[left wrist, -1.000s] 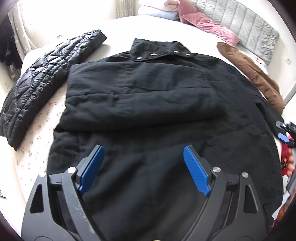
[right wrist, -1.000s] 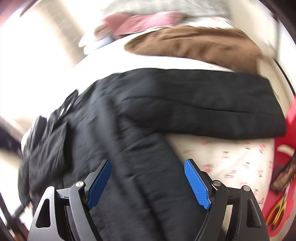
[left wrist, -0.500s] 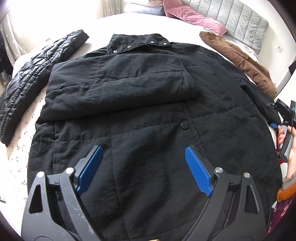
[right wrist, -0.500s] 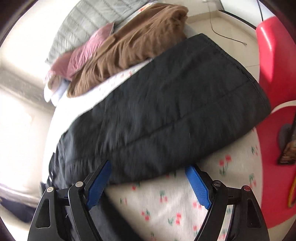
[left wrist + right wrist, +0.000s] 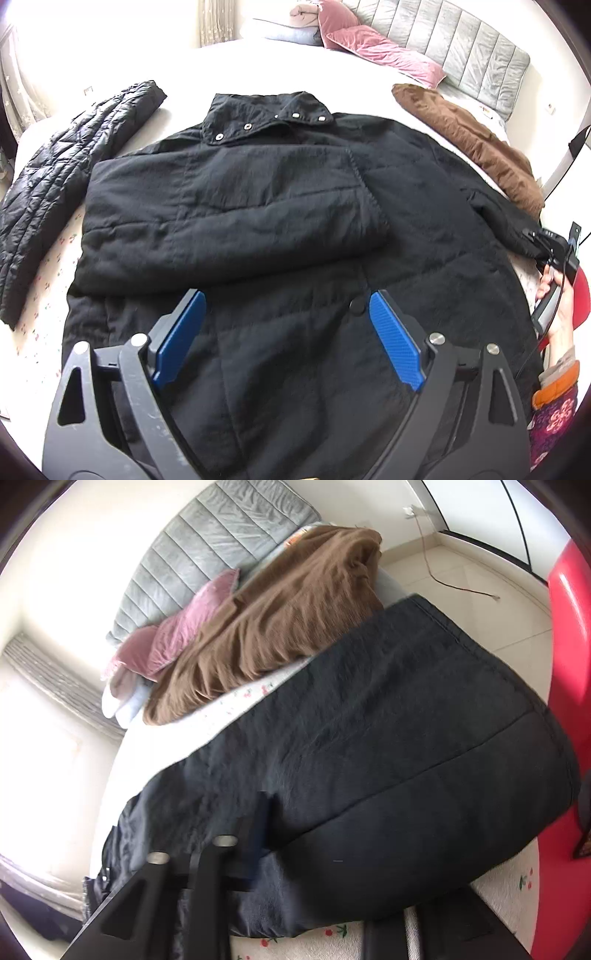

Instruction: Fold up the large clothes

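Observation:
A large black coat [image 5: 258,206] lies spread flat on the bed, collar at the far side, with one sleeve folded across its chest. Over the coat's lower half my left gripper [image 5: 286,299] hovers open, its blue pads [image 5: 395,343] holding nothing. The coat's other sleeve [image 5: 406,738] stretches out to the right, over the bed's edge. My right gripper [image 5: 291,823] is closing on this sleeve near its lower edge: one finger lies on top, the other is hidden beneath the cloth. In the left wrist view the right gripper [image 5: 550,251] pinches that sleeve, with a hand [image 5: 557,314] behind it.
A black quilted jacket [image 5: 55,192] lies to the left of the coat and a brown garment [image 5: 472,136] to its right. Pink pillows [image 5: 376,51] and a grey headboard [image 5: 472,44] are at the far end. A red object [image 5: 569,635] stands beside the bed.
My right gripper swung over to the outstretched sleeve and its jaws went from wide apart to closed on the sleeve. The left gripper shifted a little over the coat and stayed open.

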Tool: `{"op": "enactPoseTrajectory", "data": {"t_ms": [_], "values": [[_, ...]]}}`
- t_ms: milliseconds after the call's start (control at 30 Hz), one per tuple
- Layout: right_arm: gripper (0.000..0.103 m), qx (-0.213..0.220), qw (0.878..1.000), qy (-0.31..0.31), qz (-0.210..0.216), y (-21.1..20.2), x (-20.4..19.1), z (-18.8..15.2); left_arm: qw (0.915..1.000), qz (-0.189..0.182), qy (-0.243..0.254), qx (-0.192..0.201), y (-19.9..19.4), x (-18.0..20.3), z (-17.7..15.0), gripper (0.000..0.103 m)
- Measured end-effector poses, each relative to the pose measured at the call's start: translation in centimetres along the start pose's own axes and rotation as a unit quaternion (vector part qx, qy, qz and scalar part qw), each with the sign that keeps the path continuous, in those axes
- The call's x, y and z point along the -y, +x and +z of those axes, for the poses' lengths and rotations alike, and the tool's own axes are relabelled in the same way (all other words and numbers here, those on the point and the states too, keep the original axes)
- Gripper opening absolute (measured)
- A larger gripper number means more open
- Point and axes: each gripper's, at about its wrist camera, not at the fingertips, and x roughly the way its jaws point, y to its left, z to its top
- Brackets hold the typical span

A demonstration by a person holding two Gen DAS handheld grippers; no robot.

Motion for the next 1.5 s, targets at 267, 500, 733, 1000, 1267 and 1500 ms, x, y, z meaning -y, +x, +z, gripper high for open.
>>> {"op": "enactPoseTrajectory", "data": {"t_ms": [267, 500, 733, 1000, 1267, 1500], "values": [[0.009, 0.064, 0.992, -0.107, 0.023, -5.5, -6.5, 0.4, 0.9989, -0.026, -0.037, 0.012, 1.2, -1.5, 0.3, 0.091], [0.008, 0.093, 0.963, -0.241, 0.076, -9.6, -16.0, -2.7, 0.9975, -0.043, -0.056, 0.01, 1.2, -3.0, -0.4, 0.09], [0.009, 0.029, 0.903, -0.405, 0.143, -8.3, -24.8, -12.3, 0.9974, -0.043, -0.056, 0.015, 0.9, -3.5, -0.6, 0.09], [0.06, -0.163, 0.857, -0.442, 0.209, -4.1, -25.5, -18.4, 0.9966, -0.056, -0.061, 0.007, 1.1, -2.9, 0.1, 0.091], [0.07, -0.154, 0.887, -0.309, 0.307, -6.9, -22.7, -11.6, 0.9853, -0.132, -0.108, -0.009, 3.2, -1.1, 2.7, 0.09], [0.07, -0.137, 0.927, -0.254, 0.239, -4.8, -19.2, -8.6, 0.9731, -0.134, -0.157, -0.104, 9.6, 1.1, 0.8, 0.088]]}}
